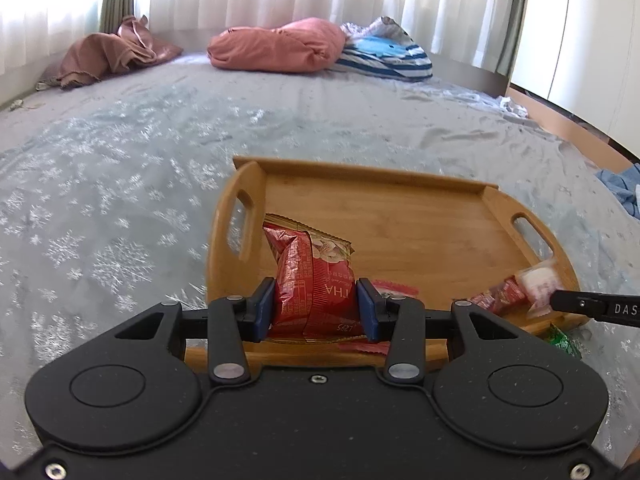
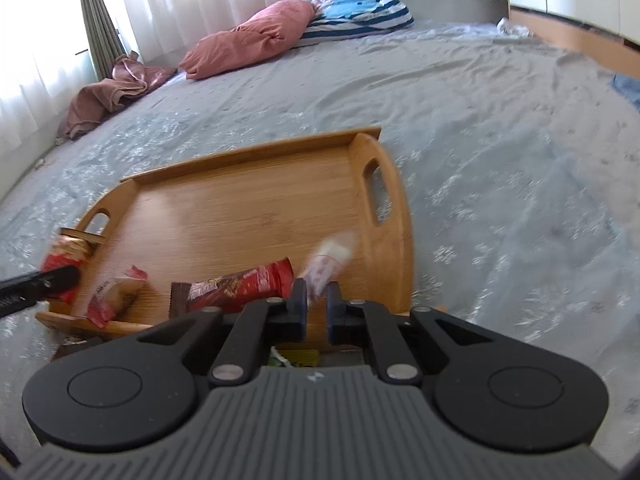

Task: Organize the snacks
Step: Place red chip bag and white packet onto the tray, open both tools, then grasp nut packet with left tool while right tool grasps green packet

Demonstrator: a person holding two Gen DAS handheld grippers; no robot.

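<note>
Clearing tray rim (image 1: 356, 170), red packet (image 1: 316, 280) clamped

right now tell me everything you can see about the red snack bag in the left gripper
The red snack bag is a glossy crinkled foil packet with white print and a gold-edged crimped top seam. It stands roughly upright, top end pointing away from the camera, clamped at its lower part between the blue pads of the left gripper fingers. It sits over the near left part of the wooden tray, beside the left handle; whether it touches the tray floor is unclear.
</note>
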